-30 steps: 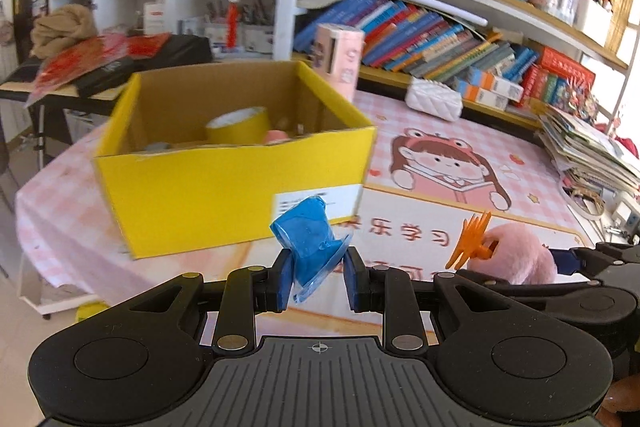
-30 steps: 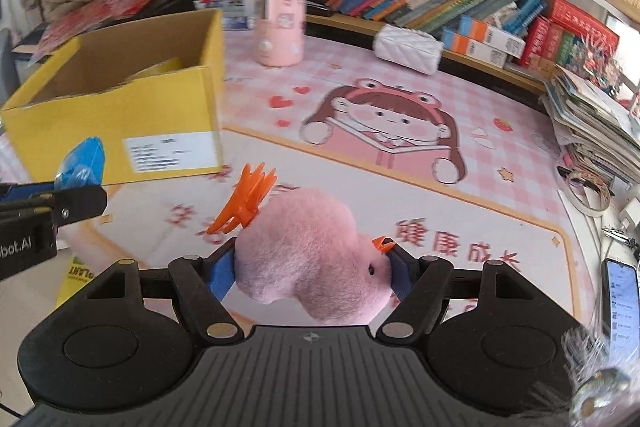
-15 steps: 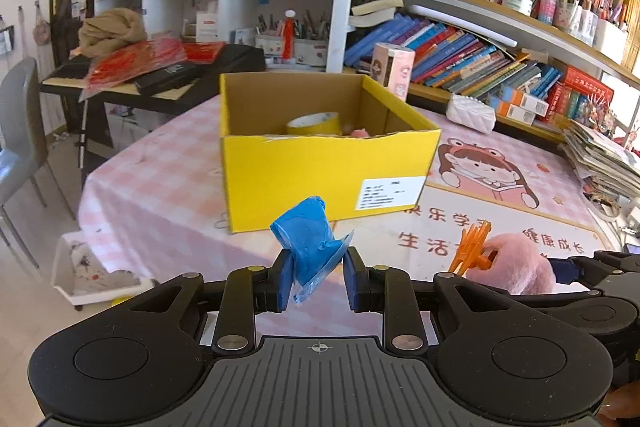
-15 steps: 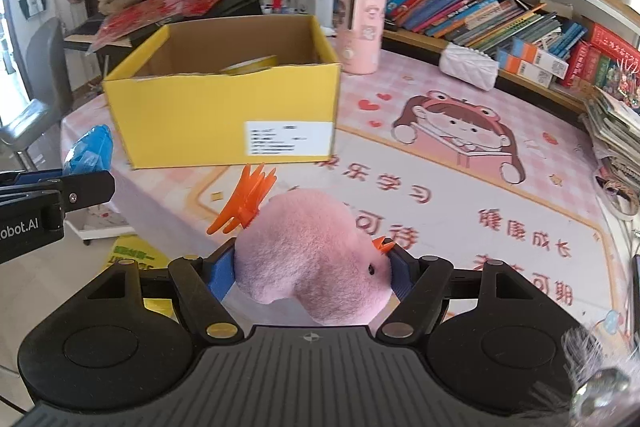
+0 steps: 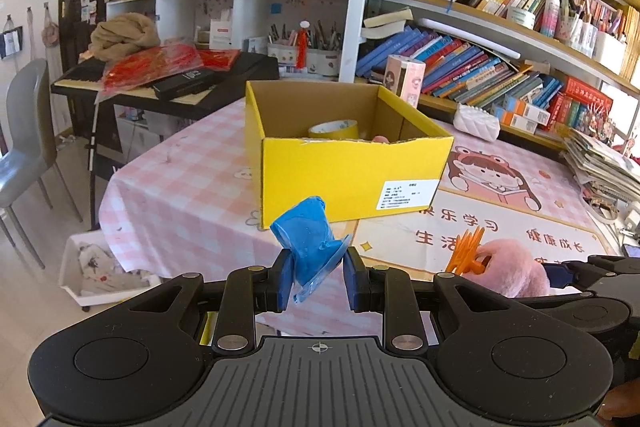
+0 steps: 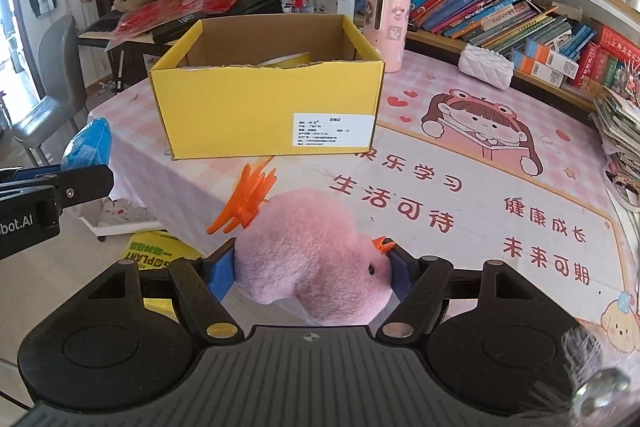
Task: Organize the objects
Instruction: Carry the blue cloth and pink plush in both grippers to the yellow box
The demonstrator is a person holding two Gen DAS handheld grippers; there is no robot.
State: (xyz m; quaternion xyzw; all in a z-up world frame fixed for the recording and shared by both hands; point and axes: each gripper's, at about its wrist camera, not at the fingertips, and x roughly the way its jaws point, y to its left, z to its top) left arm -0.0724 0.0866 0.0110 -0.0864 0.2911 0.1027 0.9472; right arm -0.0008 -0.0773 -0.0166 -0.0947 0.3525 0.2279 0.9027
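My left gripper is shut on a crumpled blue packet, held in the air before the table's near edge. My right gripper is shut on a pink plush toy with orange feet; the toy also shows in the left wrist view. The open yellow cardboard box stands on the pink table ahead, also in the right wrist view. A yellow tape roll and something pink lie inside it. The blue packet shows at the left of the right wrist view.
A pink cylinder box and a white quilted pouch stand behind the yellow box. Bookshelves line the back. Stacked papers lie at the right edge. A grey chair, a keyboard stand and a floor bin are on the left.
Both grippers have pulled back and up from the yellow box, which now looks farther away. Each keeps its hold on its object.
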